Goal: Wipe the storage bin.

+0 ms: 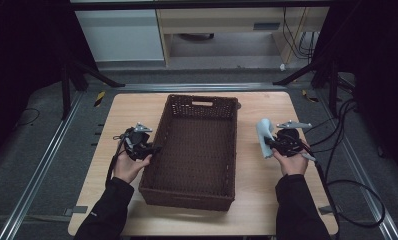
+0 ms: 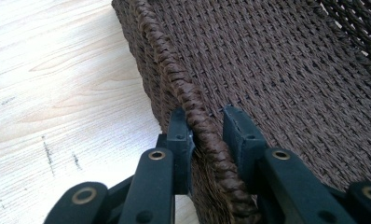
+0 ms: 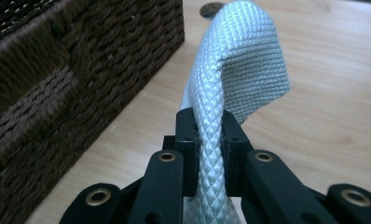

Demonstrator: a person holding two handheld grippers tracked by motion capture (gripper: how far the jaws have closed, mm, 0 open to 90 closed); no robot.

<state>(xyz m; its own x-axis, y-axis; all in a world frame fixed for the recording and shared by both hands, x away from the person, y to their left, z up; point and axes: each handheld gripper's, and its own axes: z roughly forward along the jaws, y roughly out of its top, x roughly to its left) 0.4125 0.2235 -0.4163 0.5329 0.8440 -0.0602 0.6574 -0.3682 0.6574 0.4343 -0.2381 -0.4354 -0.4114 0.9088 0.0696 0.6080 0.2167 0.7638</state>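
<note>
Over on the left, the left claw (image 1: 154,149) is set astride the braided left rim of the dark brown woven rectangular basket (image 2: 286,70), 1 jaw outside the wall and 1 inside. The rim is touched by the outer jaw, but a small gap is seen at the inner one, so it's not clamped tight. The basket is parked mid-surface on the light wooden surface (image 1: 267,195). Further right, a pale blue-grey textured cloth (image 3: 239,60) is pinched between the 2 jaws of the right claw (image 3: 208,128), lifted and drooping over, just beside the basket's right wall.
</note>
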